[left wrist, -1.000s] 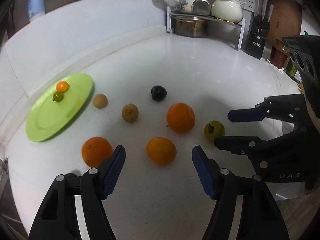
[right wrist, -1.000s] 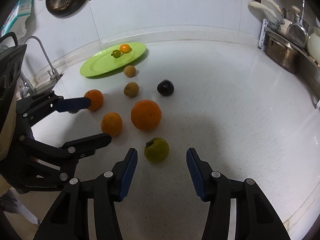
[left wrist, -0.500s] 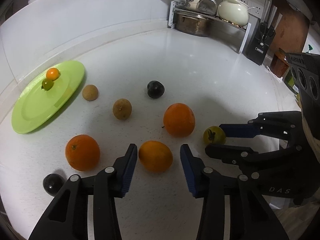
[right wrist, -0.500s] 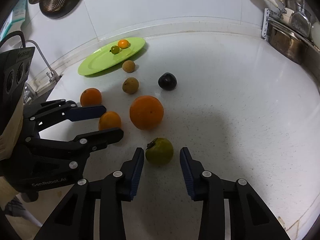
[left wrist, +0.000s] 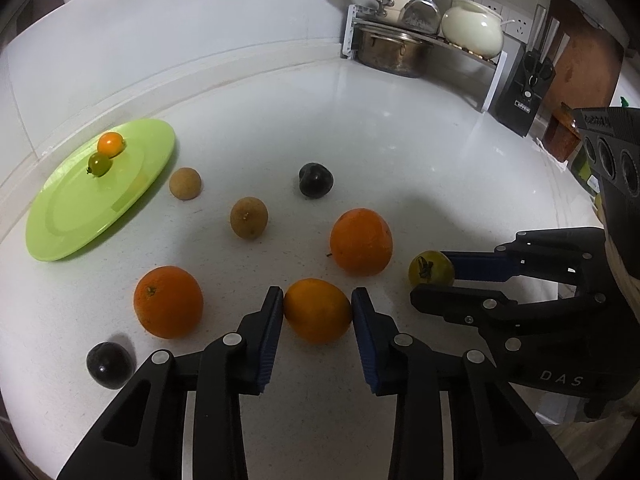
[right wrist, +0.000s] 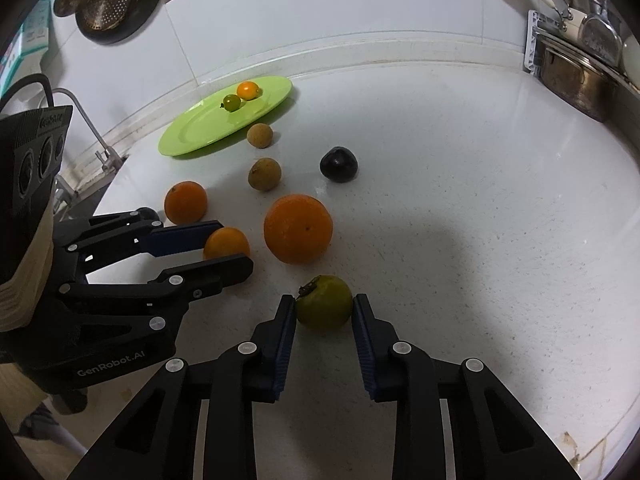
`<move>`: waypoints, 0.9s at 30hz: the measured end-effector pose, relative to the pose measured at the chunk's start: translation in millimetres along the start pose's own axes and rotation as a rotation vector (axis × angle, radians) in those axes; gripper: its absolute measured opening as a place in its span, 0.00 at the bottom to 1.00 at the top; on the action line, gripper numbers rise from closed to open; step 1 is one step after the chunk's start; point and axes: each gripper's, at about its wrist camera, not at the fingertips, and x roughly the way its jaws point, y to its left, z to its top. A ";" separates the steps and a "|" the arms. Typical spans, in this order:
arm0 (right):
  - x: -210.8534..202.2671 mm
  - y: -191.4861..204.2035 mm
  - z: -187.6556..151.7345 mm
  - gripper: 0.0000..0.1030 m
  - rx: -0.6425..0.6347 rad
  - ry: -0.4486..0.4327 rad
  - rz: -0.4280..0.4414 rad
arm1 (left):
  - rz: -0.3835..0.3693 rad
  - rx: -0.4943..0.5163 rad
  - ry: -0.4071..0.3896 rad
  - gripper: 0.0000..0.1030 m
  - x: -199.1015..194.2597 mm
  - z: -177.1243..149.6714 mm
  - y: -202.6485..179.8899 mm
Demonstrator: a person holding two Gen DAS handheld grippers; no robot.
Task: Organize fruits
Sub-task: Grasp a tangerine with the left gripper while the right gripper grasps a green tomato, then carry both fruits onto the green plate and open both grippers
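My left gripper (left wrist: 318,304) is shut on a small orange (left wrist: 318,312) that rests on the white counter; it also shows in the right wrist view (right wrist: 226,242). My right gripper (right wrist: 324,306) is shut on a green persimmon (right wrist: 325,308), also seen in the left wrist view (left wrist: 430,268). A green plate (left wrist: 72,216) at the far left holds a small orange fruit (left wrist: 111,143) and a small green fruit (left wrist: 99,164). On the counter lie a big orange (left wrist: 361,241), another orange (left wrist: 168,301), two brown longans (left wrist: 249,217), (left wrist: 185,183) and two dark plums (left wrist: 316,180), (left wrist: 109,365).
A pot rack (left wrist: 404,48) with pans and a white pot stands at the back. A knife block (left wrist: 526,92) and a cutting board (left wrist: 580,68) stand at the back right. A tap (right wrist: 86,120) and the sink edge are left of the plate. The counter's front edge is close.
Both grippers have moved forward and closed: the left one onto the small orange, the right one onto the green persimmon. Both fruits still rest on the counter.
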 end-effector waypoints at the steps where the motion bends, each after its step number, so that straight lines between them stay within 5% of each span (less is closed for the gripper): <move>1: -1.2 0.5 0.6 0.29 -0.002 -0.003 0.001 | 0.002 -0.001 -0.002 0.34 -1.4 0.1 0.0; 14: -23.4 15.8 18.6 0.29 -0.042 -0.085 0.029 | 0.062 -0.054 -0.076 0.34 -42.9 9.6 10.0; 27: -30.6 61.1 76.2 0.29 -0.139 -0.197 0.104 | 0.171 -0.138 -0.171 0.34 -89.5 26.0 57.9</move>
